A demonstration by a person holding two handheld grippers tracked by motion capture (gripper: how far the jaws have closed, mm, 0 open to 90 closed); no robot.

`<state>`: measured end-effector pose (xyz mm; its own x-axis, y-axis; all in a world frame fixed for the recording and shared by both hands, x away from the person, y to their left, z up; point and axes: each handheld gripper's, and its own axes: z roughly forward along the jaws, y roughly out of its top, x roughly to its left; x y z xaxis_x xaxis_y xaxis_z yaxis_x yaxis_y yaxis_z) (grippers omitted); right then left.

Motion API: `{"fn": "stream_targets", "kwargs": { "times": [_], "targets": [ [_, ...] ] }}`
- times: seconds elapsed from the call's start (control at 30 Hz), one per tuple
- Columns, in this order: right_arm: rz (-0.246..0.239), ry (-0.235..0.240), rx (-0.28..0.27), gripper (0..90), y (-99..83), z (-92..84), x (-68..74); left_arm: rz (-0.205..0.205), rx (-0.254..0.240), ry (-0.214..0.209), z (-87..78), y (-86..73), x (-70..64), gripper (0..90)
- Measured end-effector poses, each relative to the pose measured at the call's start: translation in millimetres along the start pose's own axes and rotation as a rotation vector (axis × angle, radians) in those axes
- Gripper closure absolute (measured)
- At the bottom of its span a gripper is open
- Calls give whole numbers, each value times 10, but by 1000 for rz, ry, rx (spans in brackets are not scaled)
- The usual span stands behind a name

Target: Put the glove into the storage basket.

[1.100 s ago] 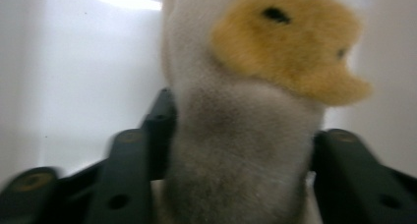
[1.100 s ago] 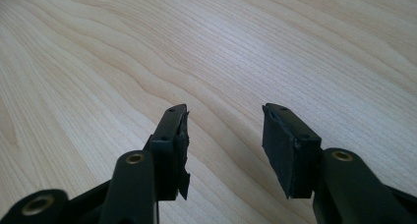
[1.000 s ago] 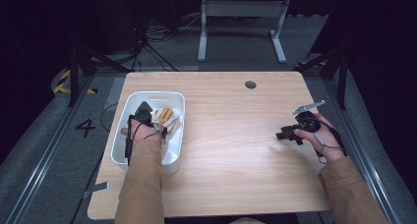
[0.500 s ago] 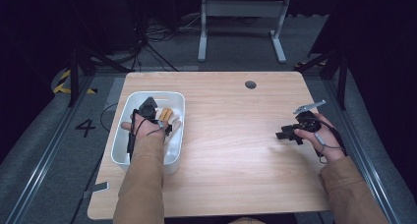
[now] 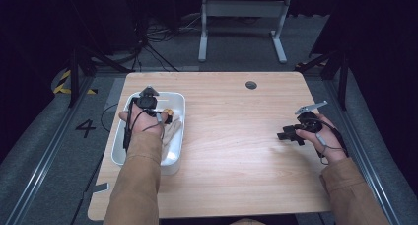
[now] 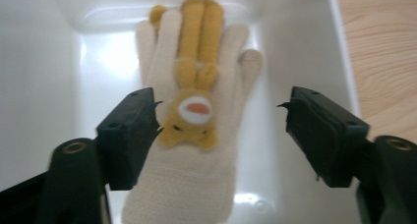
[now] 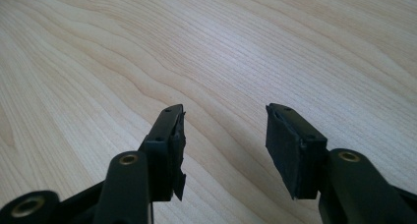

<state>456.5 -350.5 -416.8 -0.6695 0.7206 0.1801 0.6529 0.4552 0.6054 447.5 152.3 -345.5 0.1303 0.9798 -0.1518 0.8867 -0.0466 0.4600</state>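
Left gripper (image 6: 221, 130) closing, jaws astride cream glove (image 6: 192, 135) in white bin (image 5: 123, 151), unclamped, for pickup; right gripper (image 7: 223, 145) wide, empty, parked over counter (image 5: 236, 136).

glove (image 6: 194, 150): cream knit, mustard-yellow plush animal with white-and-orange snout
tub (image 5: 129, 151): white
table (image 5: 236, 151): pale wood grain
sleeves (image 5: 138, 185): tan

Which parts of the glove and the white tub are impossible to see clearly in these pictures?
- Glove: its cuff is cut off by the bottom edge of the left gripper view; the left gripper covers part of one side.
- White tub: in the high view, the hand and sleeve hide much of its inside.
- Animal face on the glove: too blurred to name the animal.
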Motion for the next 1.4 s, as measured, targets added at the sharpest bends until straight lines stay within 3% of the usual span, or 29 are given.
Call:
{"fn": "stream_targets", "kwargs": {
  "times": [0.07,0.27,0.37,0.47,0.67,0.8,0.9,1.0,1.23,1.4],
  "targets": [
    [0,0,0,496,-5,-3,-3,12,-29,-16,-56,11,-28,312],
    [-15,-2,-17,482,-29,-41,-12,99,-96,-100,-199,23,-176,339],
    [-17,-4,-21,483,-46,-62,-20,129,-108,-128,-239,16,-288,347],
    [-22,-8,-24,483,-67,-82,-22,155,-114,-183,-258,12,-403,350],
    [-51,-6,-31,481,-112,-117,-11,267,-158,-263,-302,-2,-659,346],
    [-55,-16,-36,480,-153,-164,-21,382,-196,-368,-281,-41,-823,358],
    [-50,-22,-45,481,-167,-202,-22,442,-210,-437,-209,-105,-902,357],
    [-45,-17,-52,481,-170,-212,-32,492,-224,-442,-145,-163,-947,356],
    [-50,-12,-54,485,-165,-195,-38,548,-280,-498,-104,-306,-986,341],
    [-58,8,-62,484,-156,-195,-7,611,-260,-525,58,-473,-1058,335]
  ]
}}
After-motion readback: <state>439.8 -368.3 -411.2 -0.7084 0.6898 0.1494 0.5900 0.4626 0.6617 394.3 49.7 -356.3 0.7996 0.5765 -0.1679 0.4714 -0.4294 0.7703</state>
